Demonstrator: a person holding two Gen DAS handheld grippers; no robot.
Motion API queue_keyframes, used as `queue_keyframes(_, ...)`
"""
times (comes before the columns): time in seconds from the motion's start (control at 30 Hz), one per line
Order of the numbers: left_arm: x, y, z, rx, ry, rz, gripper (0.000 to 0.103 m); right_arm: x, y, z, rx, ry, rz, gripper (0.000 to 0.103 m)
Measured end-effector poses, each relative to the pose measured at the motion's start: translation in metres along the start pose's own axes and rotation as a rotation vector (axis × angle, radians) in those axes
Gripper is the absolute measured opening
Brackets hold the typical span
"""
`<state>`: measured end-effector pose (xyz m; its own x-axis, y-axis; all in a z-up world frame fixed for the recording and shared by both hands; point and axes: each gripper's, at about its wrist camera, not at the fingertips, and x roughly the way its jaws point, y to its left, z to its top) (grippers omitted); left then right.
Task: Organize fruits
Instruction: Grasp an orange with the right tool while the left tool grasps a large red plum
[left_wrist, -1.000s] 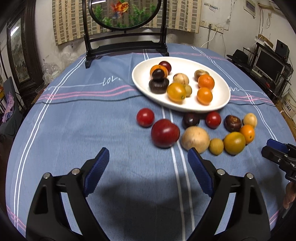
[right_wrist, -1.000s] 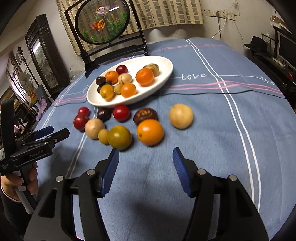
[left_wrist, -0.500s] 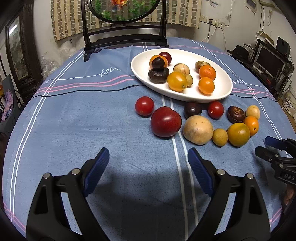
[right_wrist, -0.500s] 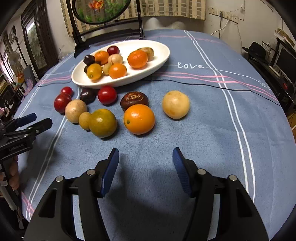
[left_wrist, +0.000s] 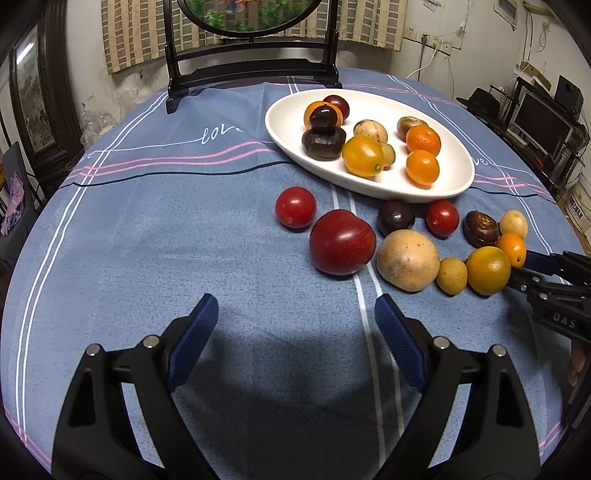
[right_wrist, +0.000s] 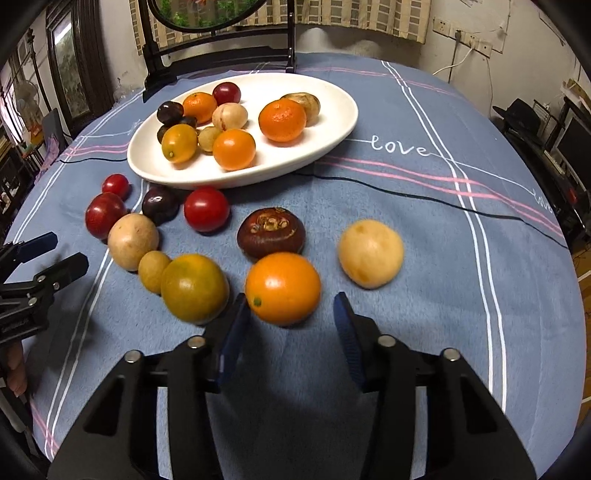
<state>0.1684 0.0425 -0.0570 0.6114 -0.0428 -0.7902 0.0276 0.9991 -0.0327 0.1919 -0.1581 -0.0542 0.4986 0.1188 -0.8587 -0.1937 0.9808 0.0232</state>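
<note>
Presently, the right gripper (right_wrist: 290, 325) is closing about the orange (right_wrist: 282, 288), which sits between its fingers on the cloth (right_wrist: 424, 277), near side of the plate (right_wrist: 332, 140); the pads do not yet press it. The left gripper (left_wrist: 295, 325) stands wide and holds nothing. Loose fruit lies in a cluster just before the plate, the red plum (left_wrist: 341, 242) among it. More fruit rests on the plate.

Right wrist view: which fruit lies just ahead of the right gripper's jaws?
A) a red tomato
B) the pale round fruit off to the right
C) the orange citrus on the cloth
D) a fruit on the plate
C: the orange citrus sits just ahead of the right gripper, whose jaws are closing, pads not yet touching it.
</note>
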Motion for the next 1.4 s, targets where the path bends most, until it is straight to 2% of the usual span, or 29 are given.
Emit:
queue_keyframes(0.03, 0.001, 0.0, 0.001, 0.0, 0.001, 0.001, 0.088, 0.001, 0.001, 0.001, -0.003, -0.003, 0.005, 0.039)
queue_keyframes(0.13, 0.002, 0.001, 0.002, 0.001, 0.001, 0.005, 0.088, 0.001, 0.002, 0.002, 0.005, -0.018, 0.005, 0.039)
queue_keyframes(0.33, 0.011, 0.001, 0.008, -0.008, 0.03, 0.001, 0.088, -0.009, -0.01, -0.007, 0.081, -0.023, 0.103, 0.039)
queue_keyframes(0.47, 0.014, -0.002, 0.013, -0.009, 0.02, 0.011, 0.088, -0.016, -0.014, -0.014, 0.083, -0.035, 0.107, 0.039)
queue_keyframes(0.63, 0.024, -0.011, 0.02, 0.014, 0.037, 0.023, 0.087, -0.021, -0.019, -0.019, 0.107, -0.03, 0.17, 0.039)
queue_keyframes(0.73, 0.03, -0.016, 0.026, 0.023, 0.05, 0.026, 0.077, -0.025, -0.018, -0.02, 0.101, -0.041, 0.182, 0.039)
queue_keyframes(0.83, 0.035, -0.02, 0.032, 0.027, 0.05, 0.024, 0.076, -0.028, -0.016, -0.019, 0.097, -0.048, 0.186, 0.039)
queue_keyframes(0.93, 0.037, -0.02, 0.036, 0.036, 0.048, 0.012, 0.069, -0.03, -0.017, -0.02, 0.099, -0.046, 0.191, 0.039)
queue_keyframes(1.0, 0.038, -0.02, 0.036, 0.031, 0.047, -0.018, 0.056, -0.028, -0.018, -0.02, 0.102, -0.04, 0.188, 0.039)
queue_keyframes(1.03, 0.038, -0.021, 0.036, 0.032, 0.048, -0.036, 0.044, -0.027, -0.018, -0.021, 0.104, -0.038, 0.188, 0.039)
queue_keyframes(1.17, 0.035, -0.027, 0.033, 0.063, 0.042, -0.02, 0.042, -0.031, -0.018, -0.023, 0.103, -0.044, 0.187, 0.039)
queue_keyframes(1.4, 0.013, -0.026, 0.027, 0.062, 0.02, -0.045, 0.042, -0.036, -0.02, -0.022, 0.103, -0.059, 0.18, 0.039)
